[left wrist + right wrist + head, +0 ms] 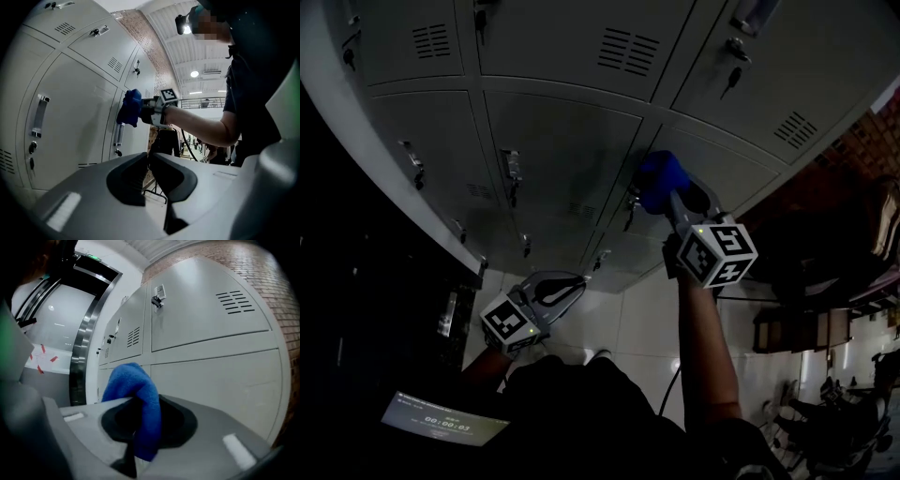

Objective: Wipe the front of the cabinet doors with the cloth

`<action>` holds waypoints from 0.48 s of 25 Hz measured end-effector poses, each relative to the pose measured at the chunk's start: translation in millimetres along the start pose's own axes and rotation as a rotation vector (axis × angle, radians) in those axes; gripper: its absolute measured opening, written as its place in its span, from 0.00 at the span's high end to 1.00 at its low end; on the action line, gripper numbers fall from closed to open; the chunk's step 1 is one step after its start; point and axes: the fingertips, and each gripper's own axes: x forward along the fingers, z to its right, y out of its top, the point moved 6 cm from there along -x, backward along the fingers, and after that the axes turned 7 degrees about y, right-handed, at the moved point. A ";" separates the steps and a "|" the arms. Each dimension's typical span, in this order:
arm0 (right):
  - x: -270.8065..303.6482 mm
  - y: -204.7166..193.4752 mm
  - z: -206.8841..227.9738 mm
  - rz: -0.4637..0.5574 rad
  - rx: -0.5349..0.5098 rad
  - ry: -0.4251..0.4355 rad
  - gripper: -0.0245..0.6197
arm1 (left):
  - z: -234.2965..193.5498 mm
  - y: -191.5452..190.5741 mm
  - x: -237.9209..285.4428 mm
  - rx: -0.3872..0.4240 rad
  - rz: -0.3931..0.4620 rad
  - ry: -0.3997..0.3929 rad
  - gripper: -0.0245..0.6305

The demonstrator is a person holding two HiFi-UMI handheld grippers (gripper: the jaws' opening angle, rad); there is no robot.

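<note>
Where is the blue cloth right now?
The blue cloth is clamped in the right hand-held gripper, right of centre in the head view, close against the cabinet doors beside a door handle.

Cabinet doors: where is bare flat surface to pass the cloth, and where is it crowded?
The widest bare patch is the lower door panel, under the vent slots and right of the blue cloth. In the left gripper view, the door face beside the pull handle is also plain. Crowded: around handles, the lock and vents.
</note>
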 end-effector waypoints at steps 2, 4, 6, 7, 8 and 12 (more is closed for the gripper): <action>7.9 9.3 5.3 -0.007 -0.012 -0.014 0.85 | -2.0 0.0 -1.3 -0.002 0.003 0.003 0.93; 14.6 16.2 11.6 -0.020 -0.023 -0.036 0.85 | -4.1 -0.8 -2.7 -0.004 0.009 0.004 0.93; 19.7 20.5 17.0 -0.039 -0.030 -0.054 0.85 | -6.8 -2.2 -4.0 -0.006 0.007 0.012 0.93; 21.0 21.8 18.3 -0.046 -0.032 -0.058 0.85 | -7.7 -2.1 -4.3 -0.006 0.006 0.016 0.93; 21.5 22.5 18.8 -0.051 -0.033 -0.059 0.85 | -8.1 -1.6 -4.2 -0.007 0.009 0.016 0.93; 21.4 22.9 18.9 -0.053 -0.029 -0.051 0.85 | -8.7 -1.5 -0.5 -0.013 0.021 0.007 0.93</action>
